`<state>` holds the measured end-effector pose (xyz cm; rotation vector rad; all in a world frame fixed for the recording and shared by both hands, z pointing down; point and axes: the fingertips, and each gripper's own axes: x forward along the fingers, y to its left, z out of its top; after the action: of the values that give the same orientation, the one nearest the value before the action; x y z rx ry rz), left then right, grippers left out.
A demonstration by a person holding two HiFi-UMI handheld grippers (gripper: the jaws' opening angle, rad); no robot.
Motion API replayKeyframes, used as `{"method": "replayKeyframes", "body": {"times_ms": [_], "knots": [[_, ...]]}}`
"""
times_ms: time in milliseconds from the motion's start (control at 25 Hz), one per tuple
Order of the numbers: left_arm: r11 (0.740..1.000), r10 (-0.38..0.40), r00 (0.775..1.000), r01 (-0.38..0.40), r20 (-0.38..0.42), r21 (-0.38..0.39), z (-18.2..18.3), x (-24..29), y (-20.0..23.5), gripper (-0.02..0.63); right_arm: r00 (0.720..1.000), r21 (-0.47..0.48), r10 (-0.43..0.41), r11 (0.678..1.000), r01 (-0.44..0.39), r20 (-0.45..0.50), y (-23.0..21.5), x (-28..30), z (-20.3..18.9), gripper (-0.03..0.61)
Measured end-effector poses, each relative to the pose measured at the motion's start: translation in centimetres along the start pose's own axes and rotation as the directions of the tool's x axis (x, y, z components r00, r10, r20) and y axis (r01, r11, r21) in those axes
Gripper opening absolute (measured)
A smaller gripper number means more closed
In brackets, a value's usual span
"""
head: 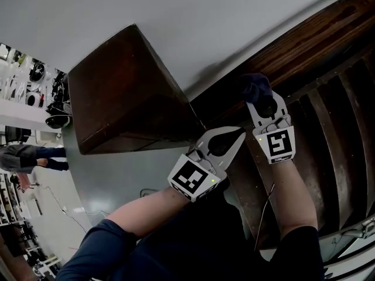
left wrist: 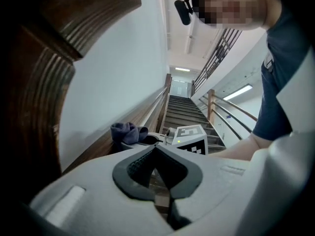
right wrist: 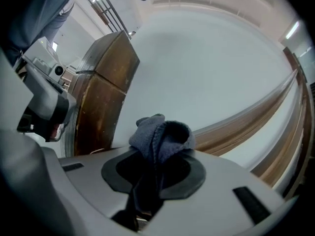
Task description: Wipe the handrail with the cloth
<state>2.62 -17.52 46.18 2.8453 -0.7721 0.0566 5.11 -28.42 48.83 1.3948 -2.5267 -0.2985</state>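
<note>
In the head view my right gripper [head: 263, 102] is shut on a dark blue cloth [head: 255, 86], which is bunched at its tips against the dark wooden handrail [head: 310, 43] that climbs to the upper right. The right gripper view shows the cloth [right wrist: 162, 136] bulging out of the shut jaws, with the handrail [right wrist: 246, 122] behind it. My left gripper [head: 239, 136] is shut on nothing, just left of the right one and near the foot of the rail. The left gripper view looks past its own shut tips [left wrist: 155, 147] to the cloth [left wrist: 127, 132] and the right gripper's marker cube [left wrist: 191, 139].
A broad dark wooden newel post [head: 126, 92] stands left of both grippers. The white wall [head: 205, 16] runs behind the rail. Wooden stair treads [head: 328, 151] lie to the right and climb away [left wrist: 183, 111]. A person [head: 26, 157] stands far below at the left.
</note>
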Motion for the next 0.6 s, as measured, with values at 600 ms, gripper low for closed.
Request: {"method": "replayKeyframes", "body": {"times_ms": [600], "knots": [[0.998,0.047,0.998,-0.049,-0.042,-0.039,-3.2,-2.9,1.5,0.005,0.99,0.007,0.14,0.99,-0.14,-0.023,7.5,1.3,-2.8,0.101]]}}
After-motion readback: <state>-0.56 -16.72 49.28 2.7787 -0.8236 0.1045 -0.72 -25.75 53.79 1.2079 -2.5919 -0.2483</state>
